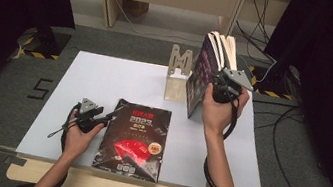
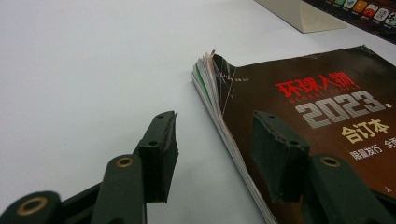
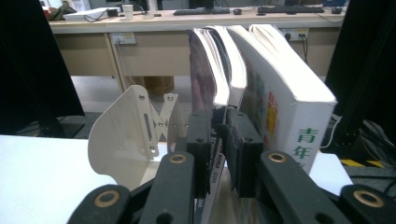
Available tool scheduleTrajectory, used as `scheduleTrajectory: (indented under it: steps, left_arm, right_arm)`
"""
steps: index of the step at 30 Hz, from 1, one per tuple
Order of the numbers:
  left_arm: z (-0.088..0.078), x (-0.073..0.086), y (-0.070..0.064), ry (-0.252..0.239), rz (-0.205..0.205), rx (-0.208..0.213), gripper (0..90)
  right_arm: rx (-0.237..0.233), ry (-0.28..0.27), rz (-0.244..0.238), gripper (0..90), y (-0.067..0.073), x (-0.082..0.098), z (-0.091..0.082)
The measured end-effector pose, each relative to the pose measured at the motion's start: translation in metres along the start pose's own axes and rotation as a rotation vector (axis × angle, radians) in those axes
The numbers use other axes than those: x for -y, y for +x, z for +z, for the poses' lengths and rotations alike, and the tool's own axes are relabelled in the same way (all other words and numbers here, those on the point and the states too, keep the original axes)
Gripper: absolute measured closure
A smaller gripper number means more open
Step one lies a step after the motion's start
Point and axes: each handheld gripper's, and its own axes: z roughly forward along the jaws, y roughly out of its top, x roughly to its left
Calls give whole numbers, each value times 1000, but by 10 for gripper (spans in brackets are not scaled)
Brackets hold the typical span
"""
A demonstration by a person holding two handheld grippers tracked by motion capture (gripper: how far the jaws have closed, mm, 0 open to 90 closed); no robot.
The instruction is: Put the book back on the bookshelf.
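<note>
While the left gripper point(image 1: 109, 115) rests on the white table point(image 1: 86, 76) with its jaws apart and empty, straddling the near left edge of the flat black magazine point(image 1: 134, 139), that magazine lies just to its right, long axis running away from the person. Farther right, past the cream bookend point(image 1: 178, 72), the right gripper point(image 1: 217, 87) is clamped narrowly on the dark upright book point(image 3: 201, 88), leftmost of the standing row, so the left hand is nearer the flat magazine.
</note>
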Motion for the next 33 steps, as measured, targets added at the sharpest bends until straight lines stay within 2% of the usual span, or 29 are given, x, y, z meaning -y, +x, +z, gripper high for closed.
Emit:
scheduleTrajectory:
  steps: [19,29,33]
  left_arm:
    - [0,0,0,3,5,-1,502]
    - [0,0,0,7,14,0,503]
    - [0,0,-1,4,10,1,503]
  right_arm:
    - [-2,59,9,797,6,-4,23]
    - [3,99,25,839,7,-9,31]
    - [-4,83,35,846,6,-9,32]
